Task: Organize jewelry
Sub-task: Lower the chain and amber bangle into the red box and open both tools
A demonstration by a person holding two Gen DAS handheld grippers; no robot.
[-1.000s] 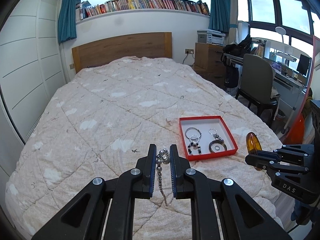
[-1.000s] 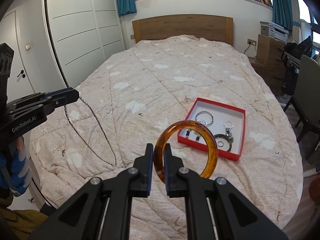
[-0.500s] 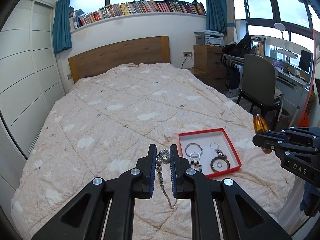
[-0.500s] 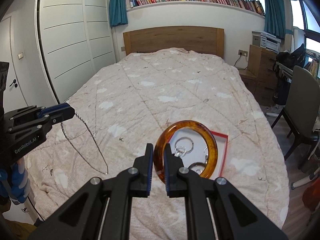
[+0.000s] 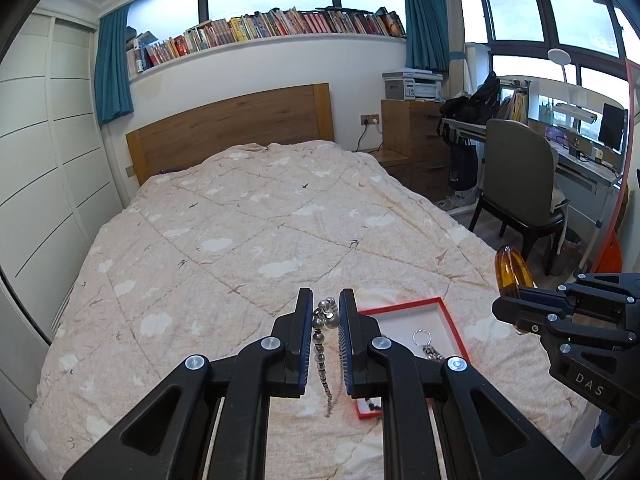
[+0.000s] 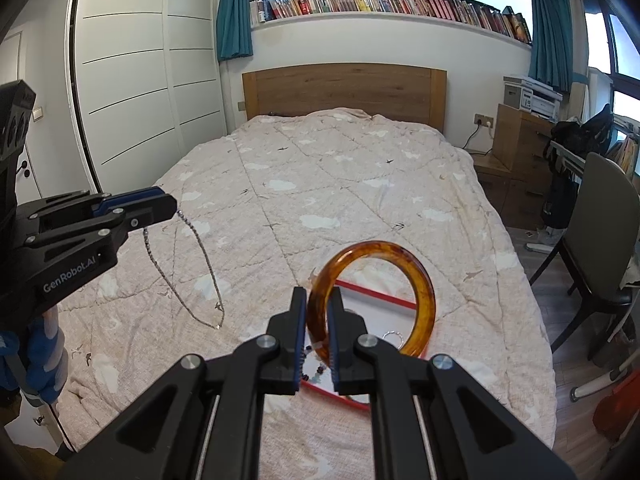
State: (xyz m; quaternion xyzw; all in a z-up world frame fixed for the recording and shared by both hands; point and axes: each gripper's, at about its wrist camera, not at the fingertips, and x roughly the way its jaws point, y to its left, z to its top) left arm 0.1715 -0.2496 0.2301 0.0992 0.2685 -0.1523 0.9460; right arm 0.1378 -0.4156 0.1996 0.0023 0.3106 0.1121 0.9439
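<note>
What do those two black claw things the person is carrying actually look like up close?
Both are matte black plastic linkages joined by round silver bolts. Each ends in two flat fingers faced with ridged blue pads. The left gripper carries white lettering "GenRobot.AI" on its side; the right gripper shows "DAS". Below the left one, a blue and grey glove covers the hand. No cables show.

My right gripper (image 6: 318,328) hides most of the red tray (image 6: 376,298); small jewelry pieces (image 6: 314,368) at its six o'clock edge are too small to identify.
</note>
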